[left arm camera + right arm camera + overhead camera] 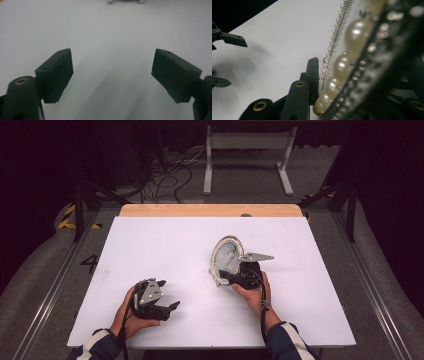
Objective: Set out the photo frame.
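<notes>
So the right hand-held gripper (231,276) has its jaws clamped on the rim of a round pearl-trimmed mirror (226,256), which stands up on edge, tilted, near the middle of the white surface (150,245). In the right gripper view you can see the pearls (339,66) and a row of small silvery beads (334,47) pressed right up against the one black jaw that shows; the other jaw is hidden behind the rim. The left hand-held gripper (175,306) sits well to the left of the mirror, closer to the near edge, resting low over the surface. Its jaws are spread wide with nothing between them, just bare white surface in the left gripper view.
</notes>
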